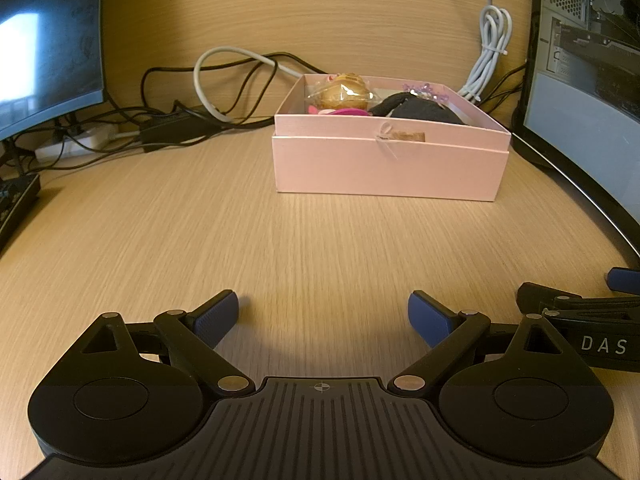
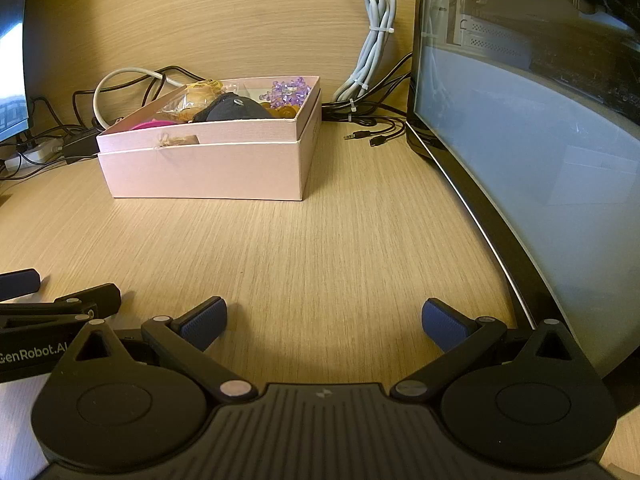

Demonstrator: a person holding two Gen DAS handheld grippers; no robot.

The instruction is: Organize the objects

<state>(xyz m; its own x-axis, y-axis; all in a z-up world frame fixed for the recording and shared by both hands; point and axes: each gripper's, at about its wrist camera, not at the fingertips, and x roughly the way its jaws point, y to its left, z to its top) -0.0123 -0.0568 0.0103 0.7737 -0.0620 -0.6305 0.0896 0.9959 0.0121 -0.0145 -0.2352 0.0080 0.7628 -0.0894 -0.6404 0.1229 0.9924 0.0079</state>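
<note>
A pink open box [image 1: 388, 168] stands on the wooden desk, also in the right wrist view [image 2: 208, 172]. Inside lie a wrapped golden-brown item [image 1: 344, 94], a black cloth item [image 1: 412, 110], a magenta item [image 1: 348, 112] and purple beads [image 2: 290, 90]. My left gripper [image 1: 323, 316] is open and empty, low over the desk in front of the box. My right gripper [image 2: 324, 322] is open and empty, beside the left one, in front and to the right of the box. Each gripper shows at the edge of the other's view.
A monitor [image 1: 48, 40] stands at the left with a keyboard [image 1: 16, 204] below it. A glass-sided computer case [image 2: 540, 120] stands at the right. Black and grey cables [image 1: 208, 92] and a power strip [image 1: 76, 142] lie behind the box. Loose audio plugs [image 2: 368, 136] lie by the case.
</note>
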